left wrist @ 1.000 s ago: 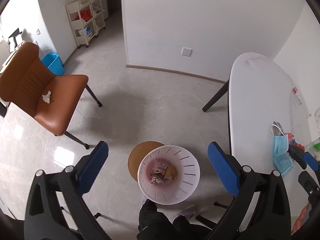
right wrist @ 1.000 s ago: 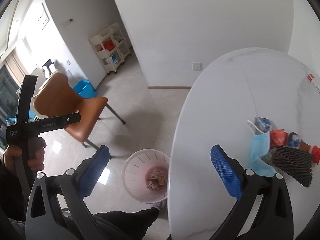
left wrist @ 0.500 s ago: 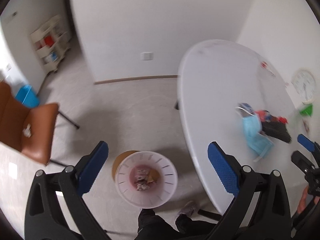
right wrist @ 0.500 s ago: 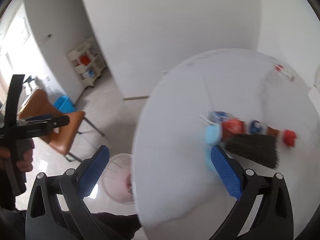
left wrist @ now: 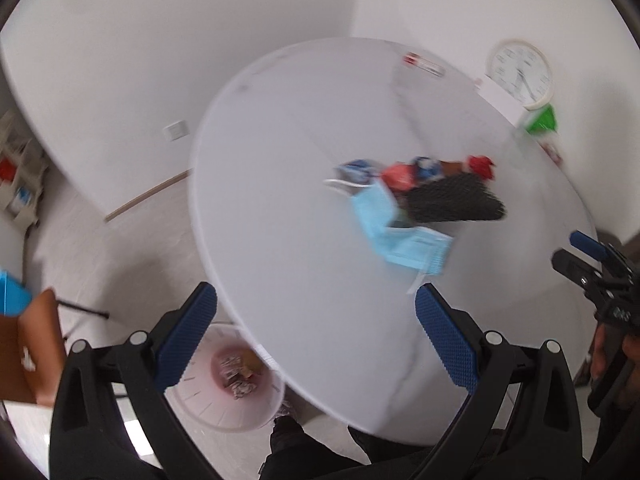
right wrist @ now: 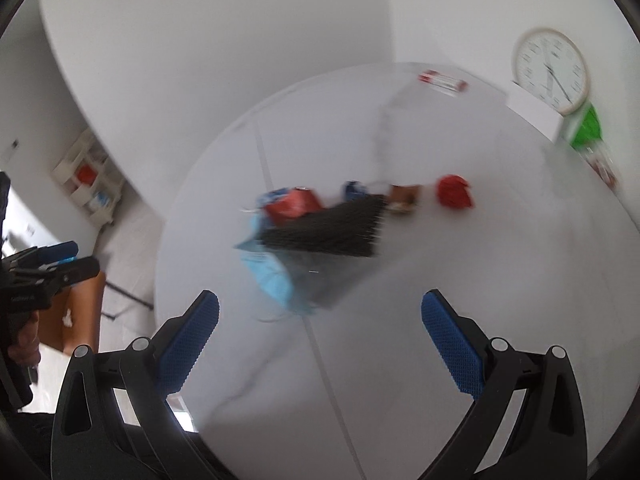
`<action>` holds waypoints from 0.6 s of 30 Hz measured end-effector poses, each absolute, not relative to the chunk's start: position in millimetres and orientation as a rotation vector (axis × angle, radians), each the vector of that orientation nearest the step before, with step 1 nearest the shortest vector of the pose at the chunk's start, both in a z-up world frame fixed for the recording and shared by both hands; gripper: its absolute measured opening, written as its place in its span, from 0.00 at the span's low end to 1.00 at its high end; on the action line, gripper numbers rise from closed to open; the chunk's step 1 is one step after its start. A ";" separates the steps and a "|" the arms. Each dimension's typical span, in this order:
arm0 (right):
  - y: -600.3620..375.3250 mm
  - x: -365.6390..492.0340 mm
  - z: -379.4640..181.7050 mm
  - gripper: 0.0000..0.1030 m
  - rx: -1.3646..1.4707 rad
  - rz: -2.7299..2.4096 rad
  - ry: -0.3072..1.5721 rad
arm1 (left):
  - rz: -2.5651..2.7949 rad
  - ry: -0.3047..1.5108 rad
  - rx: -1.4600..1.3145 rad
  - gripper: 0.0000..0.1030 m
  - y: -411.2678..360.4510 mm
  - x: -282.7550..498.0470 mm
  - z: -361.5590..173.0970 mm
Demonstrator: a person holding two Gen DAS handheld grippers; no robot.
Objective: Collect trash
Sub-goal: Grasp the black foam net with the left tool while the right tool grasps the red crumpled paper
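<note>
Left tongs [left wrist: 316, 316]: released, the two blue pads spread wide with nothing between them, held above the near edge of the surface.
Right tongs [right wrist: 320, 320]: also released and empty, pads wide apart, hovering over the surface and facing the trash pile.
Surface [left wrist: 288, 168]: a white oval top with faint grey veining; both views are blurred.
Trash pile: gathered near the middle of the surface (small items packed close, some touching).
Face mask [left wrist: 400, 228]: light blue, crumpled, lying at the near side of the pile, its white ear loop trailing off one end.
Black mesh piece [left wrist: 452, 198]: dark, fan-shaped, just behind the mask and overlapping it in the right wrist view.
Wrappers: a red wrapper [right wrist: 294, 204] and blue scraps behind the mesh; a separate red crumpled wrapper [right wrist: 454, 192] lies a little apart to the right.
Trash bin [left wrist: 228, 392]: white, round, on the floor beside the surface, partly under its edge, with crumpled waste already inside.
Clock [right wrist: 550, 76]: white, round, at the far side of the surface by the wall.
Chair [left wrist: 28, 348]: brown seat at the left, on the floor.
</note>
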State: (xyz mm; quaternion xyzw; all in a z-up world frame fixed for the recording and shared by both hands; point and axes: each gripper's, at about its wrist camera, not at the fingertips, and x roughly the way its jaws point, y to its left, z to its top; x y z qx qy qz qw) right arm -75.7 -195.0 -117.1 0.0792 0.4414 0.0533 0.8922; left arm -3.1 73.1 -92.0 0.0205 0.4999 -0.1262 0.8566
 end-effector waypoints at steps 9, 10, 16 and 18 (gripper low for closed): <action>-273.5 -64.1 -139.4 0.98 0.244 0.020 0.935 | -0.491 0.969 0.280 0.92 -58.8 19.0 -105.8; -282.7 -62.9 -142.6 0.98 0.248 0.011 0.940 | -0.508 0.957 0.307 0.92 -69.3 19.7 -108.7; -328.3 -52.7 -162.9 0.98 0.282 -0.026 0.965 | -0.600 0.888 0.572 0.92 -148.6 34.0 -141.5; -340.4 -50.3 -170.2 0.98 0.302 -0.036 0.974 | -0.606 0.879 0.648 0.92 -168.6 41.3 -154.4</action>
